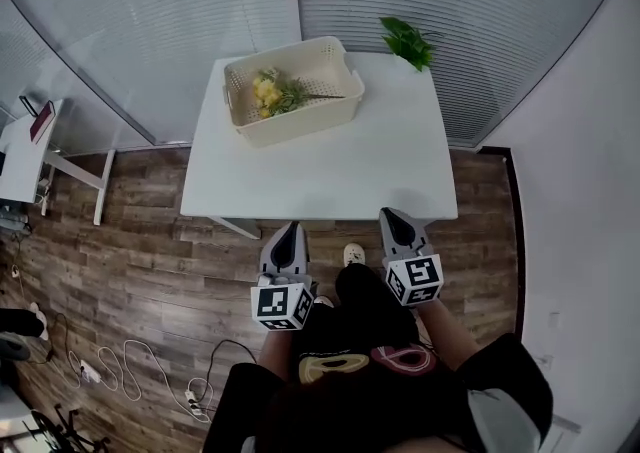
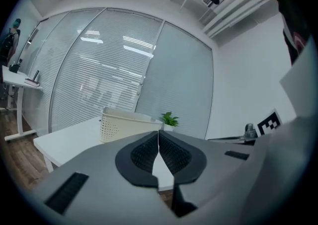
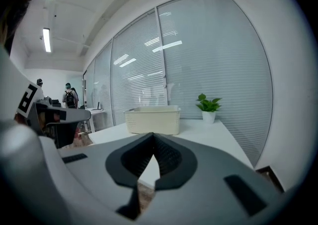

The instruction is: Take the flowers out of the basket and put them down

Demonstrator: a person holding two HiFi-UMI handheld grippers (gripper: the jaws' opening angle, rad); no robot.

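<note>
A cream perforated basket stands on the far left part of the white table. Yellow flowers with green leaves lie inside it. The basket also shows in the left gripper view, and the basket in the right gripper view, where the flowers are hidden by its walls. My left gripper hangs just short of the table's near edge, jaws shut and empty. My right gripper is at the near edge too, shut with nothing in it. Both are well short of the basket.
A small green potted plant stands at the table's far right corner, against glass walls with blinds. A second white desk stands at the left. Cables lie on the wooden floor. People stand far off in the right gripper view.
</note>
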